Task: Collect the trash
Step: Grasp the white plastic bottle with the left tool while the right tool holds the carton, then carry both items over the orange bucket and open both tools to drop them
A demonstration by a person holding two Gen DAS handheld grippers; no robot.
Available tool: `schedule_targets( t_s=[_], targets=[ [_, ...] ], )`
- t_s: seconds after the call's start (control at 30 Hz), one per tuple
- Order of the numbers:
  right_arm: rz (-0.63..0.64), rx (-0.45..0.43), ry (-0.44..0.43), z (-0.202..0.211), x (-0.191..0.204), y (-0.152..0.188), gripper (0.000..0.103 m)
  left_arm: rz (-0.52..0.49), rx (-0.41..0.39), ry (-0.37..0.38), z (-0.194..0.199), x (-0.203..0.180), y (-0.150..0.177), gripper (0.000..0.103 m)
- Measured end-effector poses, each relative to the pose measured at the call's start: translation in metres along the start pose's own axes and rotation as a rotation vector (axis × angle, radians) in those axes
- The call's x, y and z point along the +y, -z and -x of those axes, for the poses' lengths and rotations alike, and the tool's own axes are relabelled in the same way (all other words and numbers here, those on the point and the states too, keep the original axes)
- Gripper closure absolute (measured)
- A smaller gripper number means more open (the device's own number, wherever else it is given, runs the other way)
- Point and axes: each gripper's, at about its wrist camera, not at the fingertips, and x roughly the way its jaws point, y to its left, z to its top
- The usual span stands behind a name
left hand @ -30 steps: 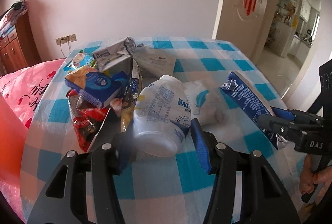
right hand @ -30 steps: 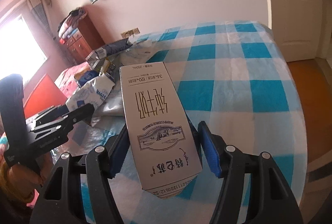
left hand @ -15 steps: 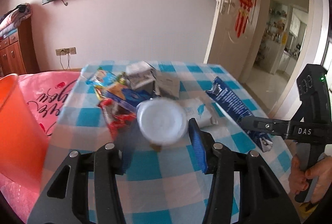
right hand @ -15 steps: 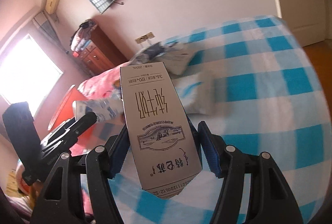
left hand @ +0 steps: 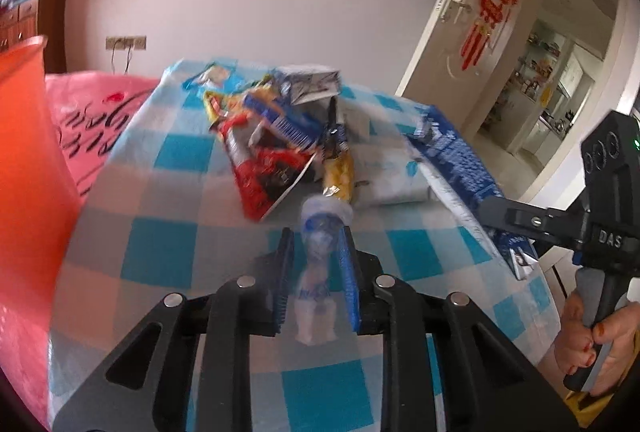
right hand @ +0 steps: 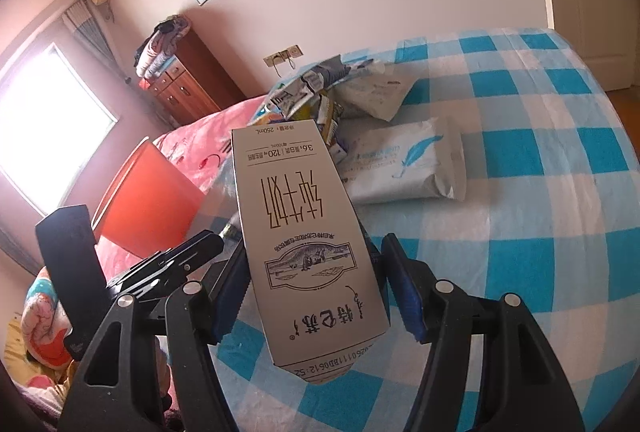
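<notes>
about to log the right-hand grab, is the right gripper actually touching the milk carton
Touching. The right wrist view shows the milk carton wedged between the right gripper's blue pads, lifted clear of the checked table.

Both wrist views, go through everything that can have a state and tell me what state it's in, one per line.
Left gripper: shut on the bottle, having just been closing.
Bottle: squashed flat between the fingers, off the table.
Right gripper: shut on the carton.
Carton: held, print upside down.
Wrappers: piled on the table.
Bin: upright beside the table.
Door: open.
</notes>
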Motion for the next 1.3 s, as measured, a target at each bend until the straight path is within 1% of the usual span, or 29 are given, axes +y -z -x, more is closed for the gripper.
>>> schedule_targets(
  t_s=[0.03, 0.1, 0.17, 0.23, 0.4, 0.43, 0.5, 0.57, 0.67, 0.73, 0.8, 0.83, 0.9, 0.93, 1.07, 1.17, 1.3],
  targets=[
    [-0.003, 0.002, 0.000, 0.000, 0.000, 0.002, 0.038, 0.004, 0.010, 0.000, -0.002, 0.002, 0.002, 0.078],
    [-0.008, 0.009, 0.002, 0.000, -0.002, 0.004, 0.038, 0.000, 0.023, 0.003, -0.006, 0.004, 0.005, 0.070],
    [-0.013, 0.012, 0.004, 0.000, -0.005, 0.007, 0.038, -0.024, 0.038, -0.003, -0.011, 0.004, 0.008, 0.052],
    [-0.020, 0.016, 0.005, -0.001, -0.007, 0.011, 0.038, -0.039, 0.057, -0.024, -0.019, 0.005, 0.012, 0.048],
    [-0.033, 0.033, 0.004, -0.005, -0.008, 0.018, 0.038, -0.015, 0.125, -0.025, -0.034, 0.009, 0.022, 0.048],
    [-0.033, 0.037, 0.003, -0.006, -0.008, 0.019, 0.038, -0.014, 0.125, -0.029, -0.034, 0.007, 0.023, 0.048],
    [-0.034, 0.040, 0.001, -0.007, -0.008, 0.020, 0.038, -0.017, 0.124, -0.045, -0.034, 0.004, 0.024, 0.044],
    [-0.035, 0.039, 0.001, -0.008, -0.008, 0.020, 0.038, -0.007, 0.127, -0.047, -0.035, 0.001, 0.024, 0.028],
    [-0.040, 0.037, -0.006, -0.009, -0.008, 0.021, 0.038, -0.021, 0.136, -0.070, -0.038, -0.010, 0.027, 0.020],
    [-0.042, 0.034, -0.005, -0.008, -0.008, 0.020, 0.038, -0.039, 0.135, -0.093, -0.041, -0.017, 0.028, 0.019],
    [-0.049, 0.031, -0.009, -0.007, -0.011, 0.019, 0.038, -0.075, 0.132, -0.150, -0.046, -0.025, 0.029, 0.019],
    [-0.051, 0.031, -0.009, -0.007, -0.012, 0.020, 0.038, -0.082, 0.129, -0.164, -0.047, -0.026, 0.028, 0.020],
    [-0.053, 0.031, -0.007, -0.006, -0.013, 0.020, 0.038, -0.094, 0.121, -0.204, -0.049, -0.030, 0.028, 0.032],
    [-0.054, 0.032, -0.007, -0.007, -0.013, 0.020, 0.038, -0.102, 0.120, -0.223, -0.049, -0.031, 0.028, 0.035],
    [-0.056, 0.039, -0.011, -0.008, -0.013, 0.022, 0.038, -0.091, 0.122, -0.213, -0.047, -0.030, 0.027, 0.036],
    [-0.060, 0.045, -0.022, -0.010, -0.012, 0.021, 0.038, -0.065, 0.118, -0.192, -0.042, -0.025, 0.026, 0.036],
    [-0.067, 0.053, -0.051, -0.012, -0.007, 0.018, 0.038, -0.061, 0.075, -0.183, -0.024, -0.022, 0.020, 0.036]
  ],
)
